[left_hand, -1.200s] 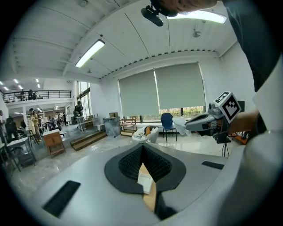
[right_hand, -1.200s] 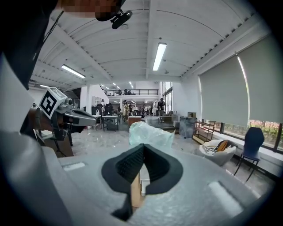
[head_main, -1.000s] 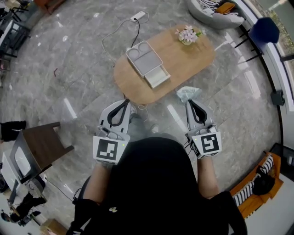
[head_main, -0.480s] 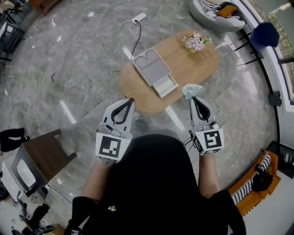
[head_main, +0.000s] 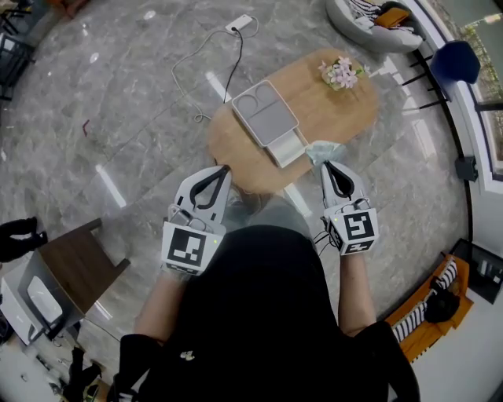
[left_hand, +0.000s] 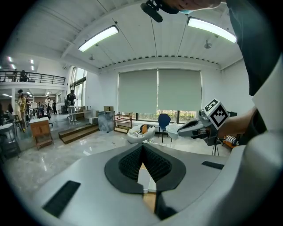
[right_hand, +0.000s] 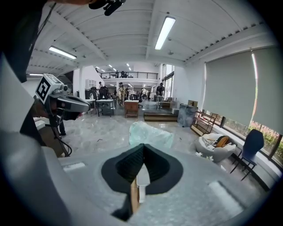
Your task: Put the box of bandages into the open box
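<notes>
Count: 1 oval wooden table [head_main: 330, 118], 1 open box [head_main: 271, 126], 2 grippers, 1 bandage pack [head_main: 322, 149], 1 bunch of flowers [head_main: 342, 73]. The table lies ahead of both sets of fingertips on a grey marble floor. The open box sits on its near half, ahead of and between the two grippers, nearer the right fingertips; it has a grey moulded part with a white tray on the near side. Left gripper [head_main: 224, 169]: fingers closed tip to tip, nothing between them. Right gripper [head_main: 324, 163]: fingers pinched on the pack, a crinkled pale green thing that sticks out past the tips [right_hand: 150, 134] and is over the table's near edge, just beside the white tray. The flowers are at the far end, well beyond the right fingertips. Around: power strip [head_main: 240, 23] and cable on the floor beyond the table, blue chair [head_main: 454, 56] far right, brown stool [head_main: 75, 251] left of the left gripper.
</notes>
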